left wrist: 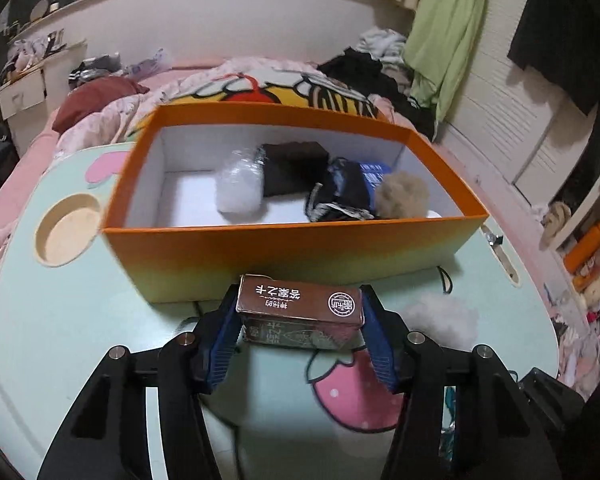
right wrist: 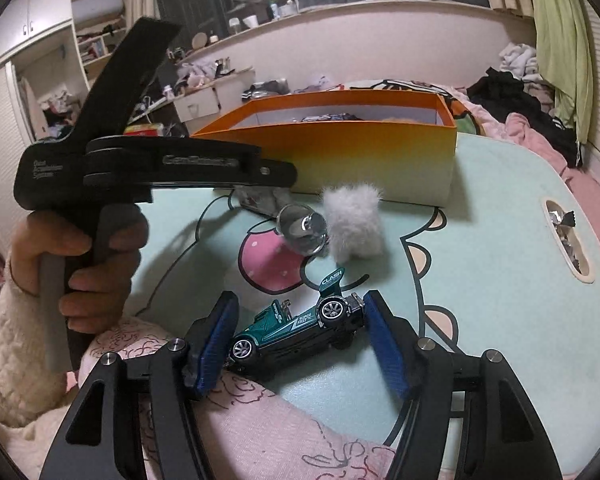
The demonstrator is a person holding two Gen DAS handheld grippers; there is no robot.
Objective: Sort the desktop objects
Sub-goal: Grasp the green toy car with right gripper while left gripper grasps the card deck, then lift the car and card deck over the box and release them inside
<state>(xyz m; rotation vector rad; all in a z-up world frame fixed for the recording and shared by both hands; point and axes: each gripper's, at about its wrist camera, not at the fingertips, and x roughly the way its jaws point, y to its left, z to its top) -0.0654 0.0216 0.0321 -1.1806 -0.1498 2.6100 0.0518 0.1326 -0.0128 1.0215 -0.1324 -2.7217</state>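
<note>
Left tongs (left wrist: 300, 320) grip brown carton (left wrist: 300, 304); right tongs (right wrist: 300, 340) straddle toy car (right wrist: 296, 328).

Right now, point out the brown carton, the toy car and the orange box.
brown carton (left wrist: 300, 300): left wrist view, top face.
toy car (right wrist: 292, 326): right wrist view, green body side.
orange box (left wrist: 284, 252): left wrist view, near outer wall.

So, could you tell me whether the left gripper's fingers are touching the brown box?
Touching: in the left wrist view both blue pads press against the ends of the brown box, with no gap visible.
</note>
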